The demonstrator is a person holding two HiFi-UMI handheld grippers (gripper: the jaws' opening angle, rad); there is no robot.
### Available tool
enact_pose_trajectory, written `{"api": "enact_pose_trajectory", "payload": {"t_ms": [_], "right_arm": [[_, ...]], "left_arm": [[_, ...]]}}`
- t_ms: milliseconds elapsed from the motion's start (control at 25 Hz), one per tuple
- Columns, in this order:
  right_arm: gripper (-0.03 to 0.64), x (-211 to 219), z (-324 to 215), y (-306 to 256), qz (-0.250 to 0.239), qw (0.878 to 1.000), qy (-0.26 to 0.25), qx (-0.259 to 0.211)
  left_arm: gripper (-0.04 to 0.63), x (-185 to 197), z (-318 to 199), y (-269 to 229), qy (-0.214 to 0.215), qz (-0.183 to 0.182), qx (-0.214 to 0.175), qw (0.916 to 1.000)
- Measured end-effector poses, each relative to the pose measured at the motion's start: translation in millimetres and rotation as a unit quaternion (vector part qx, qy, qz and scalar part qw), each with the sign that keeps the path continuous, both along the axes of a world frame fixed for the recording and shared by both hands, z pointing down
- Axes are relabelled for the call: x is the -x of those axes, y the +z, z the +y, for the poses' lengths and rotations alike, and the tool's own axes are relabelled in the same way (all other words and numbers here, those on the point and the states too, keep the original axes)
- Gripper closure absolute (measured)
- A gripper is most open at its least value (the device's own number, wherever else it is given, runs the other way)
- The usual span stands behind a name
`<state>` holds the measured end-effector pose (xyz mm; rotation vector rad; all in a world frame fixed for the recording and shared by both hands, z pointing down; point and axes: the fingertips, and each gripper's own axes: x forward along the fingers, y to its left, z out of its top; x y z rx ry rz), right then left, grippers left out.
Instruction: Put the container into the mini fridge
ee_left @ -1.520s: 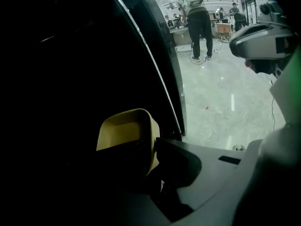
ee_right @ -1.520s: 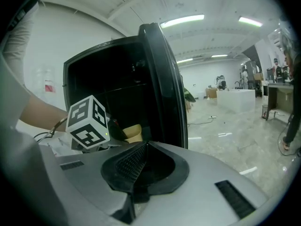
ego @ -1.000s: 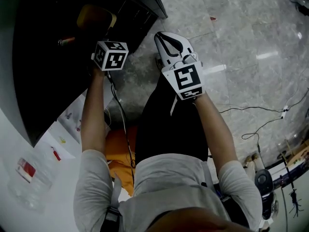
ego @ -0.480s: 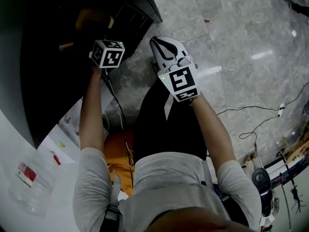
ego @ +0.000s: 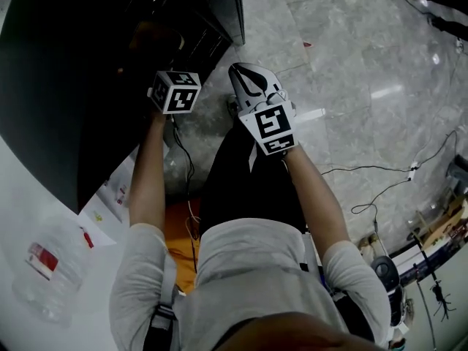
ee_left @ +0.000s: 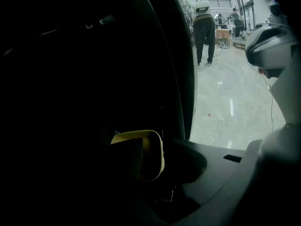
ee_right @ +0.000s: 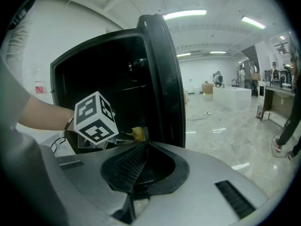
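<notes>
Only the left gripper view shows the yellow container [ee_left: 151, 154] plainly. It sits low inside the dark mini fridge [ee_right: 162, 69], and one dark jaw overlaps its left side. The left gripper [ee_right: 127, 136] has just been spreading its jaws; they stand wide, with the container in the gap but not pinched. In the head view the fridge interior is almost black. The right gripper view shows the marker cube [ee_right: 94, 117] at the fridge mouth. The right gripper [ee_right: 141, 146] has its jaws closed together, empty, to the right of the fridge above the marble floor [ego: 344, 50].
</notes>
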<state>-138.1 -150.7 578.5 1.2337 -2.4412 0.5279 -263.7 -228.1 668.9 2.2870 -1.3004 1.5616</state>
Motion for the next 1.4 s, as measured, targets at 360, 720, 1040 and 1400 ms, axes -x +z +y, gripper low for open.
{"api": "enact_pose_trajectory", "payload": {"t_ms": [360,720,1040,1400], "right_arm": [[0.577,4,1,-54,0.003,1.0,-0.009,-0.005],[0.577,0,19,-110,-0.022,0.999,-0.019,-0.025],[0.578,7,51,-186,-0.001,0.992,-0.082,-0.094],[0.578,-24,87,-257,-0.031,0.986,-0.078,-0.147]], "left_arm": [[0.51,-7,47,-52,-0.049,0.043,-0.034,0.9973],[0.58,-29,95,-137,-0.165,0.176,-0.095,0.9657],[0.581,-55,146,-231,-0.221,0.227,-0.143,0.9378],[0.581,-86,193,-306,-0.236,0.259,-0.209,0.9132]]}}
